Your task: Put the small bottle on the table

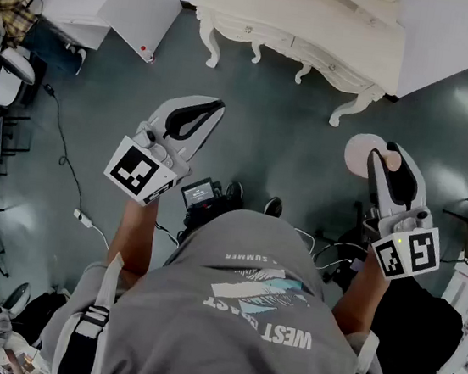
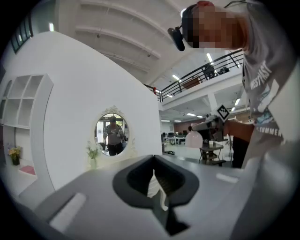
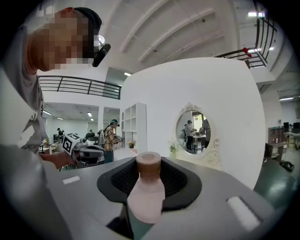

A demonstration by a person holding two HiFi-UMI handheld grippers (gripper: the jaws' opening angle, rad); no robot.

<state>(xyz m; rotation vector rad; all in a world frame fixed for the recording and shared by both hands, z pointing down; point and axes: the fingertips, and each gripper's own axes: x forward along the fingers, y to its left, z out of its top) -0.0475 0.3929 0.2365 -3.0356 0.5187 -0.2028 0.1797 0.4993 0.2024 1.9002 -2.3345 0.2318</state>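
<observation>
Currently the small bottle (image 3: 146, 199) is not on the desk (image 1: 323, 27). It is up in the air, clamped in the right gripper (image 1: 389, 155), whose jaws stand fairly wide because the pink body fills the space between the dark pads. From that gripper's own view the bottle looks roughly upright, with its brown cap (image 3: 148, 165) at the top and its rounded body lower and nearer the camera, so its long axis runs about vertically across the jaws.

The left gripper (image 1: 201, 113) holds nothing. Its jaws are drawn together, with only a thin sliver of light showing through them, and it hangs over the floor (image 1: 275, 136) at about the same reach as the right one.

The coming move turns on one relation: the desk lies straight ahead of the loaded gripper, well apart from it across bare floor. Its front edge faces the person, and its right front corner is the part nearest the bottle. The right gripper is already the nearer one to that corner and points toward it.

My judgement is that the move is a forward carry until the bottle is over the desk top past the front edge. The base should stay down, so that the bottle can be lowered onto its bottom before the jaws let go.
</observation>
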